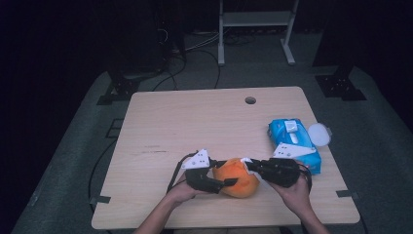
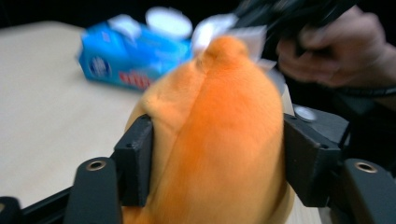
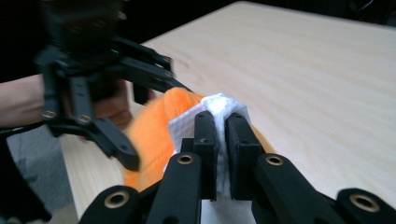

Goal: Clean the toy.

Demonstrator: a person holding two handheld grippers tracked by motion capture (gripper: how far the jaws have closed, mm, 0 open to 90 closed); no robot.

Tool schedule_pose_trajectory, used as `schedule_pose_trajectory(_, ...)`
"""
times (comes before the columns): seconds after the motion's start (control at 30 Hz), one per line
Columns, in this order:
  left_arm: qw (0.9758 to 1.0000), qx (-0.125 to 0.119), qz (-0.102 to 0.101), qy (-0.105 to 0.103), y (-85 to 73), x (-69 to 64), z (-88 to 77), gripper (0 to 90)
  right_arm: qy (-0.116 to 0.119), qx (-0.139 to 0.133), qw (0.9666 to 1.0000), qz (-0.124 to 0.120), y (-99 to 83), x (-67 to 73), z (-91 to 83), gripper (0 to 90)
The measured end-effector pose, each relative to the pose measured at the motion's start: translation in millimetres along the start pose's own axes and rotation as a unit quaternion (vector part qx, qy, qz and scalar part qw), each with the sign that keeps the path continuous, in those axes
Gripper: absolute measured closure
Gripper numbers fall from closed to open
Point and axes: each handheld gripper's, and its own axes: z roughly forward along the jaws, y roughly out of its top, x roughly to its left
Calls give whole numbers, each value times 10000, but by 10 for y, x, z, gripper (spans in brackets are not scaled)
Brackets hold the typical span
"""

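1. Left tool [image 1: 233,181]: jaws around the orange soft toy [image 1: 236,177], one on each side, pads [image 2: 135,161] pressed into the fur in the left gripper view. Clamped on the toy.
2. Right tool [image 1: 252,165]: jaws squeezed together on a white wipe [image 3: 219,108], with the folded sheet pinched between the two pads. Wipe sticking out past the tips and touching the top of the toy.
3. Orange soft toy: sitting on the tabletop [image 1: 204,122] near the front edge, right between the two tools. Round and fuzzy, with a small bump on top next to the wipe.
4. Hands: left hand [image 1: 181,192] behind the left tool, right hand [image 1: 294,187] behind the right tool, both coming in from the bottom of the high view.
5. Blue pack of wipes [image 1: 294,144]: lying flat on the right side of the tabletop, just behind the right tool, white flap on top.
6. White round lid [image 1: 319,134]: at the right edge of the tabletop, just beside the blue pack.
7. Small round hole [image 1: 250,100]: near the far edge of the tabletop, well apart from the toy.
8. Dark floor around the tabletop, with black cables [image 1: 168,78] and a pale metal frame [image 1: 255,29] at the back.
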Motion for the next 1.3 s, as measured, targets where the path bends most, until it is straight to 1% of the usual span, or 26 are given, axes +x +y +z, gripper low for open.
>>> schedule_pose_trajectory(0.07, 9997, 157, 161, 86, 103, -47, -56, 361, 121, -139, 9997, 173, 10, -24, 7, 831)
schedule_pose_trajectory(0.1, 9987, 386, 304, 158, 111, -79, -45, 360, 134, -128, 9996, 210, 7, -32, 26, 831)
schedule_pose_trajectory(0.13, 9972, 606, 361, 244, 88, -91, -9, 355, 108, -38, 9997, 229, -14, -45, 79, 831)
schedule_pose_trajectory(0.17, 9961, 747, 348, 326, 57, -92, 26, 342, 83, 93, 9996, 260, -47, -63, 137, 830)
schedule_pose_trajectory(0.2, 9965, 729, 247, 335, 16, -82, 52, 330, 71, 189, 9994, 284, -77, -82, 180, 831)
schedule_pose_trajectory(0.23, 9972, 664, 147, 306, -1, -61, 52, 322, 122, 231, 9989, 392, -112, -114, 210, 832)
schedule_pose_trajectory(0.27, 9973, 653, 122, 318, 5, -49, 46, 317, 163, 196, 9985, 492, -117, -141, 200, 833)
schedule_pose_trajectory(0.33, 9972, 635, 52, 388, 13, -44, 51, 300, 73, 26, 9991, 413, -49, -132, 99, 833)
schedule_pose_trajectory(0.4, 9974, 585, 35, 415, 7, -54, 84, 291, 120, -249, 9991, 319, 47, -80, -18, 833)
schedule_pose_trajectory(0.47, 9973, 556, 67, 470, 18, -89, 124, 282, 189, -367, 9991, 115, 115, 19, -59, 832)
schedule_pose_trajectory(0.5, 9973, 554, 83, 474, 24, -105, 140, 276, 245, -351, 9991, 40, 123, 69, -36, 831)
schedule_pose_trajectory(0.6, 9966, 613, 225, 506, 38, -122, 134, 196, 170, 75, 9996, -194, 52, 146, 128, 831)
schedule_pose_trajectory(0.63, 9970, 557, 194, 496, 37, -101, 110, 181, 188, 144, 9996, -180, 21, 126, 162, 831)
schedule_pose_trajectory(0.7, 9978, 430, 39, 511, 30, -36, 56, 145, 183, 158, 9996, -130, 2, 97, 151, 831)
schedule_pose_trajectory(0.77, 9980, 360, -191, 491, 10, 22, 34, 123, 106, 165, 9997, -148, 0, 87, 110, 831)
schedule_pose_trajectory(0.83, 9978, 434, -362, 355, -32, 41, 67, 123, 109, 161, 9998, -78, -21, 52, 93, 831)
schedule_pose_trajectory(0.9, 9979, 444, -410, 239, -59, 22, 94, 134, 82, 159, 9998, -30, -28, 9, 85, 830)
schedule_pose_trajectory(0.97, 9980, 566, -271, 94, -49, -11, 96, 142, 30, 150, 9999, 20, -36, -38, 68, 830)
schedule_pose_trajectory(1.0, 9979, 612, -203, -27, -30, -26, 76, 146, -1, 140, 9999, 53, -40, -59, 58, 829)
schedule_pose_trajectory(1.07, 9980, 568, -192, -212, -21, -27, 43, 168, -97, 141, 9998, 81, -49, -98, 32, 828)
schedule_pose_trajectory(1.1, 9982, 552, -164, -180, -27, -20, 34, 168, -122, 141, 9998, 120, -54, -121, 18, 828)
schedule_pose_trajectory(1.13, 9980, 599, -185, -63, -40, -9, 39, 162, -126, 130, 9997, 173, -60, -146, 8, 828)
schedule_pose_trajectory(1.17, 9971, 717, -237, 38, -64, 8, 61, 123, -127, 119, 9996, 224, -65, -162, 4, 828)
schedule_pose_trajectory(1.2, 9961, 819, -312, 70, -100, 20, 89, 94, -124, 106, 9995, 253, -66, -168, 3, 827)
schedule_pose_trajectory(1.27, 9954, 868, -403, -12, -167, 18, 151, 58, -101, 116, 9996, 241, -62, -151, 11, 827)
schedule_pose_trajectory(1.3, 9955, 877, -349, 4, -187, -3, 189, 48, -73, 117, 9997, 216, -58, -136, 18, 827)
